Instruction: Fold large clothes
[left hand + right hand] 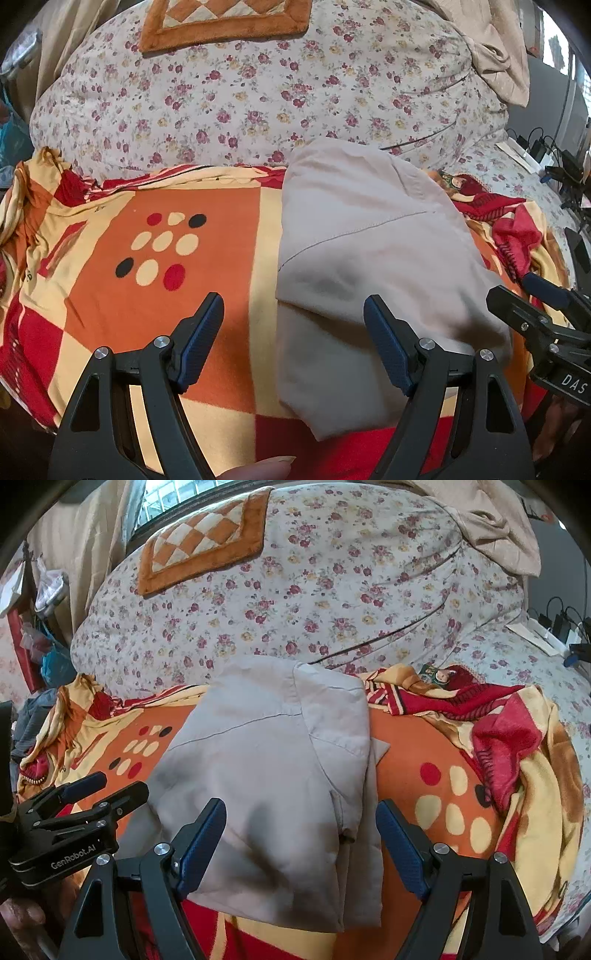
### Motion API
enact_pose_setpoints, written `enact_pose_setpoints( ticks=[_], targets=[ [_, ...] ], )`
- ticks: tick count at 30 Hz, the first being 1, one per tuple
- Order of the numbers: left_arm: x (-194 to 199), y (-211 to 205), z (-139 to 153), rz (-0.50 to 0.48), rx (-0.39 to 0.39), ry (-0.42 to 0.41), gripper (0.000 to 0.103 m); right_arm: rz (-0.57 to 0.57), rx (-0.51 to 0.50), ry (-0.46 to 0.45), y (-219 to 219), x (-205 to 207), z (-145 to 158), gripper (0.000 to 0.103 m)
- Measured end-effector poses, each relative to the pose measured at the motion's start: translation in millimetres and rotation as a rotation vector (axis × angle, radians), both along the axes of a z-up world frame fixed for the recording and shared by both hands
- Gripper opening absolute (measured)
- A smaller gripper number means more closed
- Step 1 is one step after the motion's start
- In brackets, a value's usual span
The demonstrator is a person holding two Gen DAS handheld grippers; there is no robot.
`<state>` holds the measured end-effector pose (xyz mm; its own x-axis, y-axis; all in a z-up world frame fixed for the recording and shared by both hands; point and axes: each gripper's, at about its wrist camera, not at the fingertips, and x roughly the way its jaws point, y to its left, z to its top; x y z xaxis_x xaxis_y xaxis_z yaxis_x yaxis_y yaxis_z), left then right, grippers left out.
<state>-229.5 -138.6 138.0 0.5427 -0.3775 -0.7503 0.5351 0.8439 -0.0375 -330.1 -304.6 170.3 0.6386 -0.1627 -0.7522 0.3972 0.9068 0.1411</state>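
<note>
Left wrist view: the left gripper hangs above the bed with its jaws spread wide, nothing between them. Its blue ribbed fingertips sit at 7 o'clock and 5 o'clock. The folded beige cotton garment lies flat on the orange, red and cream patterned blanket, filling the frame from centre to 4 o'clock; one pad hovers over its near corner, the other over bare blanket. At 12 o'clock swells the white quilt with small red roses, and on top of it rests an orange plush mat with a checkered middle. At 3 o'clock the right gripper pokes in from the edge, just beside the garment's right border.

Right wrist view: the right gripper is likewise wide apart and empty-handed, its pads straddling the near right part of the beige garment, which sits dead centre, stitched seam running across it, layers stacked at the right edge. Blanket shows at 3 o'clock, bunched up red toward 2 o'clock. The left gripper enters at 9 o'clock, just off the garment's left edge. Quilt and plush mat sit from 12 to 11 o'clock. No containers show in either view.
</note>
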Motion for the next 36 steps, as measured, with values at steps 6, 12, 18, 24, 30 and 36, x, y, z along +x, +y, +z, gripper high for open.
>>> enact_pose_setpoints(
  ticks=[6,12,18,24,30,36],
  targets=[
    [-0.7,-1.5,-2.2,-0.001,0.006,0.004,0.079,-0.002,0.004,0.008,2.3,1.7,-4.6,0.081],
    [-2.4,-3.5,-4.6,-0.003,0.010,0.007,0.079,-0.004,0.009,0.013,2.6,1.3,-7.3,0.081],
    [-2.3,-3.3,-5.4,-0.001,0.010,0.006,0.079,-0.005,0.020,0.026,2.5,1.6,-10.7,0.081],
    [-0.8,-4.1,-7.5,0.002,0.012,0.014,0.079,-0.008,0.011,0.023,5.5,2.1,-11.1,0.081],
    [-0.7,-4.4,-9.6,0.004,0.016,0.018,0.079,-0.007,0.022,0.032,4.6,3.4,-11.9,0.081],
    [-0.8,-7.2,-9.4,0.004,0.026,0.014,0.079,-0.005,0.022,0.030,4.2,4.2,-12.2,0.081]
  ],
)
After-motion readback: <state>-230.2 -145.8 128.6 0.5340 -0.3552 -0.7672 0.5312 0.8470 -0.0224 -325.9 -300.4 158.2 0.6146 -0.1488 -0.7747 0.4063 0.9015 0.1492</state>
